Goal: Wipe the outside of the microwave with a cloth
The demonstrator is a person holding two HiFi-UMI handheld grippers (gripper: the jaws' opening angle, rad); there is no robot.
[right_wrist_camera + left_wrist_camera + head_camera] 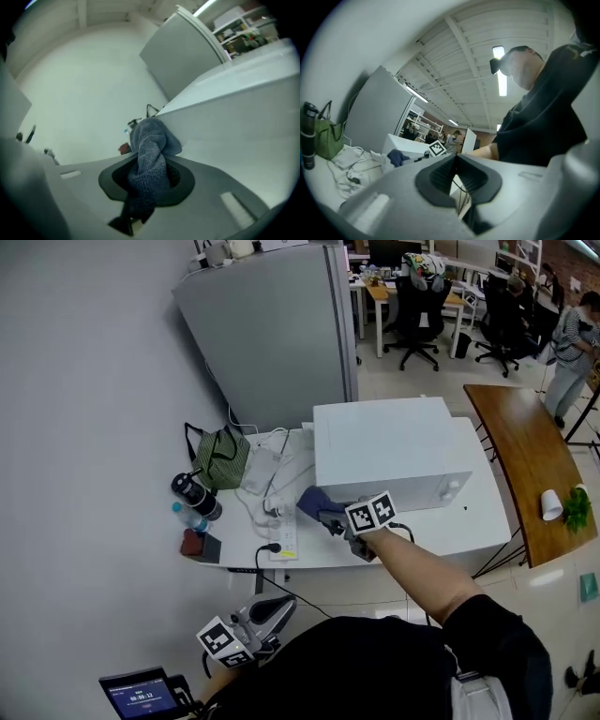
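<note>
At frame centre, the blue cloth (314,500) is clamped in the right gripper (332,519) and pressed against the white microwave (384,451), on its left side. At lower left, the left gripper (275,609) is seen closed on nothing.

**Three cameras, one microwave (389,451)**

Head view: looks steeply down from high in front of the microwave, whole top in frame. Left gripper view: sits low, well in front of it, tilted upward. Right gripper view: close against its wall, looking along it. Shared by all three: microwave and cloth (314,500).
</note>
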